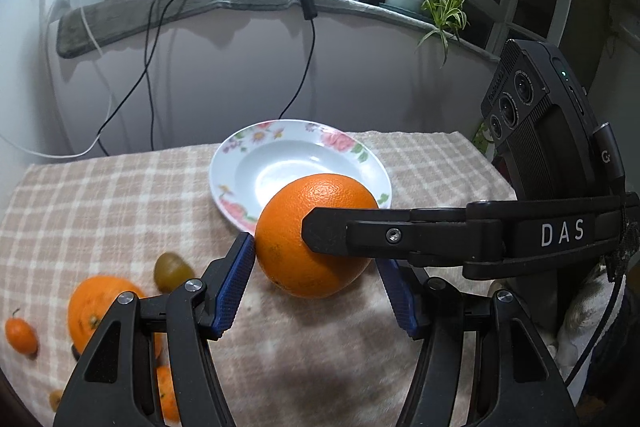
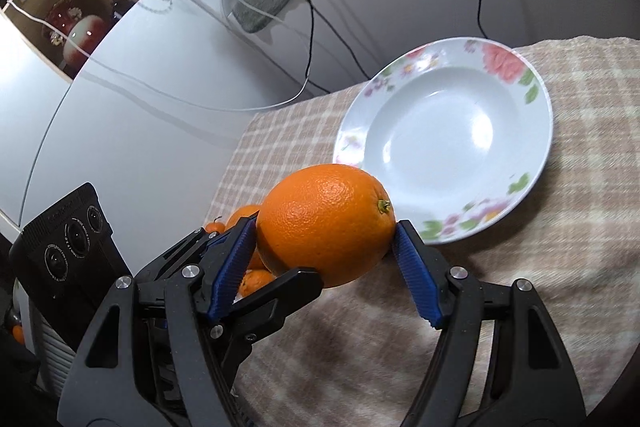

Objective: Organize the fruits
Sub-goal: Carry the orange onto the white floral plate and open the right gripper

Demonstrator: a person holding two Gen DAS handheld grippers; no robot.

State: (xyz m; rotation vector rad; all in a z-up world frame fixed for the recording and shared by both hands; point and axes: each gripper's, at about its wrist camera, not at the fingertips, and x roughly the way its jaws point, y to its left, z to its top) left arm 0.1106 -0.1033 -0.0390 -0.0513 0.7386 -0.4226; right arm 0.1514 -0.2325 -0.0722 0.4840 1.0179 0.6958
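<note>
Orange (image 2: 326, 223) clamped between both claws' blue pads, right claw (image 2: 325, 235), left claw (image 1: 316, 247), near plate (image 2: 532, 131)

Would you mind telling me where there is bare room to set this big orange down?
The flowered plate holds nothing. The checked cloth is bare between the plate and the fruit cluster, and again just in front of both grippers. The crowded spot is the cloth's near-left part, where a second orange, a kiwi and small citrus sit.

Orange (image 1: 316, 235) before plate (image 1: 240, 163), other fruits (image 1: 104, 311) left, all over tablecloth (image 1: 100, 195).
</note>
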